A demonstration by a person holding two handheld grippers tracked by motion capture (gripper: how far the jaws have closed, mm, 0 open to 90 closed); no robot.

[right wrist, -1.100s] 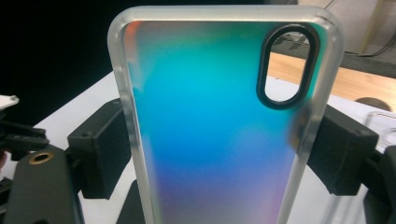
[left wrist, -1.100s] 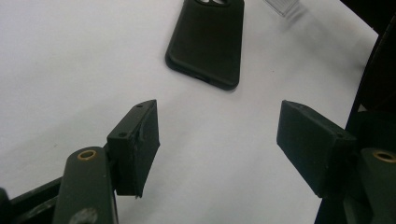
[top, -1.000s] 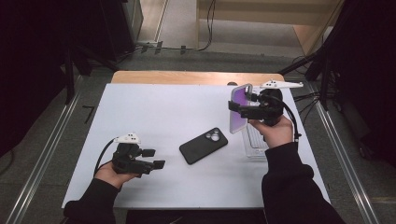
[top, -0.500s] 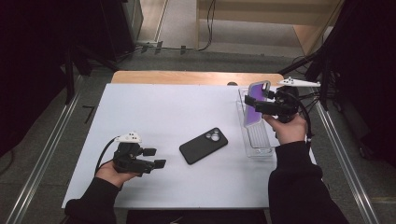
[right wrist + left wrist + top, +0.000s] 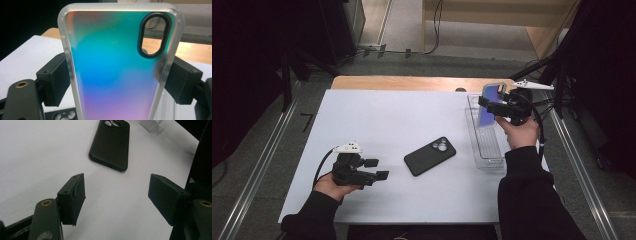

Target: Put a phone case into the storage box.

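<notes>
Currently, risk notes:
Held item: iridescent phone case (image 5: 117, 67) is clamped by its two long edges in the right gripper (image 5: 507, 107), held upright above the far end of the clear tray (image 5: 484, 150), near the far right corner of the table (image 5: 377, 120).
Right gripper state: clenched on the case; pads are seen pressing the frosted rim in the right gripper view.
Left gripper state: left gripper (image 5: 369, 170) is released, nothing between the jaws, resting near the near left corner.
Black phone (image 5: 430, 156): lies camera side up at mid-table, just left of the tray, well apart from both grippers.
Risk 1: the case could be squeezed out, since only the thin flexible rim is gripped; bowing under pressure would cause a slip.
Risk 2: the tray wall could be clipped by the case's lower end if lowered tilted; the light tray would likely be shoved toward the right edge.
Risk 3: the case could be dropped onto the tray rim and tip out onto the table.
Risk 4: the trailing cable could be snagged at the right edge.
</notes>
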